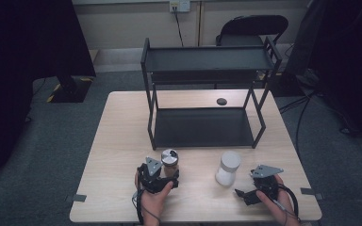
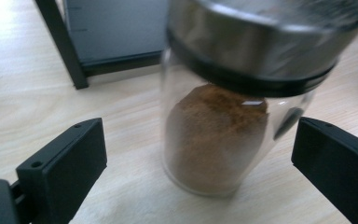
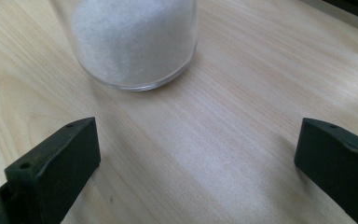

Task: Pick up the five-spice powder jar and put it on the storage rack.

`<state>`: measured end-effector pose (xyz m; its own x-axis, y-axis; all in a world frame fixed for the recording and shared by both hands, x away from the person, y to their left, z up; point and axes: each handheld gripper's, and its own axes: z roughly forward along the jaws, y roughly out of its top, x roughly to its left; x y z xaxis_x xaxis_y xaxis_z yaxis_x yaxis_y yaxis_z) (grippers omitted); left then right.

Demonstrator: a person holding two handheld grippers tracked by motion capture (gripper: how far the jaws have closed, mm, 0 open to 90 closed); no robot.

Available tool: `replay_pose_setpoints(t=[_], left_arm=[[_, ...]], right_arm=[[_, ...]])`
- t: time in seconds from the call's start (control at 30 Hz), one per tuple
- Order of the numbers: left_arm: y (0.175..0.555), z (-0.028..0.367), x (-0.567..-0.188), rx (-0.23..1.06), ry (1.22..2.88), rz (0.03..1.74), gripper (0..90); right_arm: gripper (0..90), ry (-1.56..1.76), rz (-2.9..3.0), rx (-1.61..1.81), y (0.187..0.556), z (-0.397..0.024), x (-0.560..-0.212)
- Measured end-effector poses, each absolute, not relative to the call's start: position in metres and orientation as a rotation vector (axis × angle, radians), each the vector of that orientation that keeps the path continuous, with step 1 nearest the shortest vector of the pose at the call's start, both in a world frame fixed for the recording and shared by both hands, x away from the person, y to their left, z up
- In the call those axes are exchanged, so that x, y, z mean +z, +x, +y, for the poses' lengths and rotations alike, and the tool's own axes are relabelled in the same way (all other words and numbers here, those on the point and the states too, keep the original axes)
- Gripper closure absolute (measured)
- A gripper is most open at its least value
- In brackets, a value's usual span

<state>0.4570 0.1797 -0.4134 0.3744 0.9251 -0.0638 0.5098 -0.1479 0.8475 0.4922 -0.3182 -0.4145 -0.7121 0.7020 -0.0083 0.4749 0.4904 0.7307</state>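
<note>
A glass jar of brown powder [image 1: 170, 162] with a metal lid stands upright on the table, just in front of the black shelf rack [image 1: 207, 96]. My left gripper [image 1: 162, 176] is open right behind it; in the left gripper view the jar [image 2: 219, 140] stands between the two jaws with a gap on each side. A jar of white powder [image 1: 227, 168] stands to the right. My right gripper [image 1: 244, 194] is open, a short way off to the jar's right. In the right gripper view the white jar [image 3: 133, 42] sits ahead of the jaws, toward the left.
The two-tier rack takes up the back half of the wooden table [image 1: 118, 141]. A small black disc [image 1: 222, 101] lies on the table behind the rack's lower shelf. A chair [image 1: 252, 28] stands beyond the table. Bare tabletop lies left of the brown jar.
</note>
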Motion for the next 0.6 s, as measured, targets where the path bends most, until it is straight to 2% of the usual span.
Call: replay_pose_setpoints(t=[0.6], left_arm=[[0.454,0.154,-0.422,0.715,1.722,1.277,6.0]], right_arm=[[0.0,0.993,2.434,1.052,0.492,-0.318,-0.414]])
